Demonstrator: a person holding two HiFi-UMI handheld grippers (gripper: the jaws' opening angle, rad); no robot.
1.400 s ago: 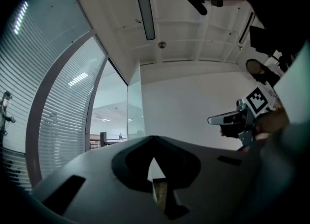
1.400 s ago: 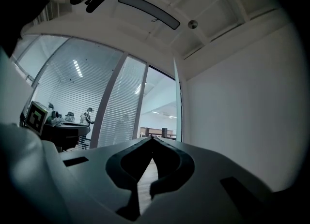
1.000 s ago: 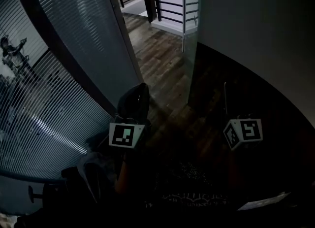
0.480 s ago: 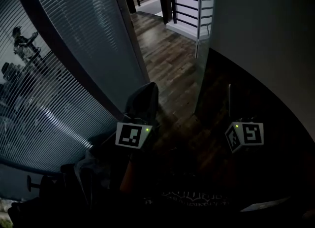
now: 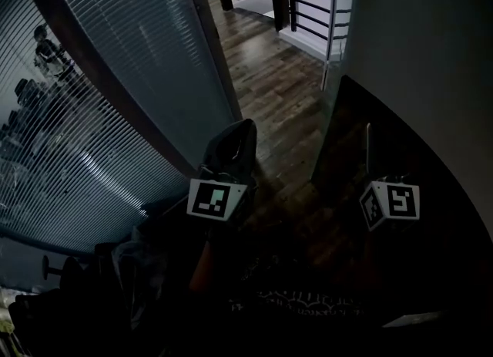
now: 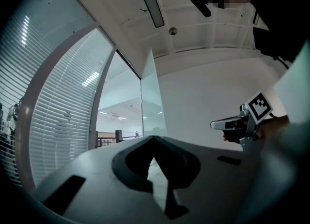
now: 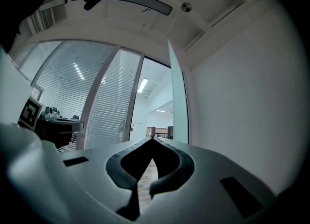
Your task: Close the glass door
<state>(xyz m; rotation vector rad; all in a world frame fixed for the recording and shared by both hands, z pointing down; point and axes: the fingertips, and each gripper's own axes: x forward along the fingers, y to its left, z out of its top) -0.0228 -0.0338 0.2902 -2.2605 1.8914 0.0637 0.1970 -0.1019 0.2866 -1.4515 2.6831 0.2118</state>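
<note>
Ahead of the person, a wood floor [image 5: 269, 78] runs through a doorway toward a dark railing [image 5: 308, 8]. A glass wall with blinds [image 5: 115, 78] stands at the left. The glass door [image 5: 336, 31] stands open at the right of the doorway, seen edge-on just beside a white wall [image 5: 424, 55]. The left tongs [image 5: 243, 127] are held level near the blinds, with their tips pressed together and nothing between them. The right tongs [image 5: 368, 136] point toward the door's edge and are likewise closed and empty.
</note>
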